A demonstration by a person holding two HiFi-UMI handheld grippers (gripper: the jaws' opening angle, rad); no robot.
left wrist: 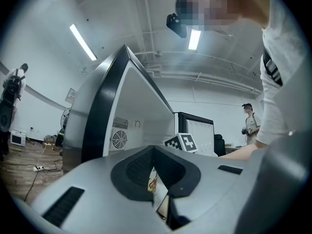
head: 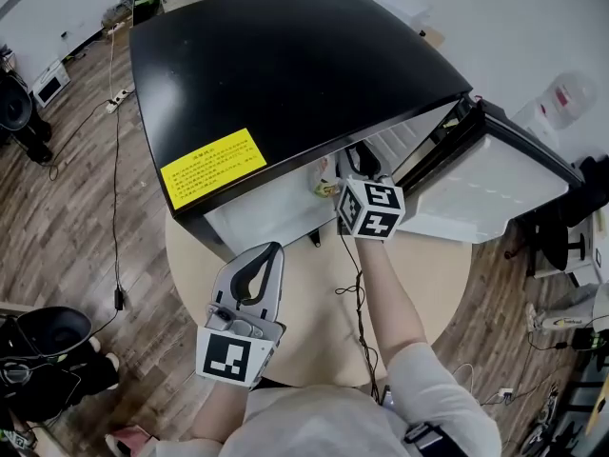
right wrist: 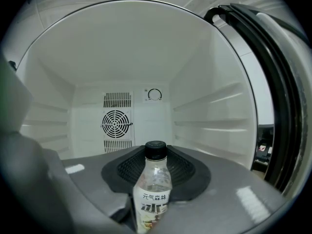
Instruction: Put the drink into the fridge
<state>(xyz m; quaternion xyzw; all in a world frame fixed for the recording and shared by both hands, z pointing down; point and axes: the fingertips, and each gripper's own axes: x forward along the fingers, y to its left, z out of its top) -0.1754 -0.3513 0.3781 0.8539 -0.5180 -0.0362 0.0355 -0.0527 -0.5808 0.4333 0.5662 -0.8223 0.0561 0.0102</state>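
Head view: right gripper is at the mouth of the open mini fridge. Left gripper hangs nearer me, well apart from it.

Left gripper view: jaws together, nothing between them.

Right gripper view: jaws clamped on the drink bottle, which is upright with its cap up. The bare compartment lies straight ahead, so I judge the move to be forward, then down.

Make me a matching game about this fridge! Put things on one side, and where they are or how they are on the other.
1 bottle
2 fridge door
3 yellow sticker
4 fan

A swung open
B on the back wall
C held by the right hand-held gripper
D on the black top

Pairs: 1-C, 2-A, 3-D, 4-B
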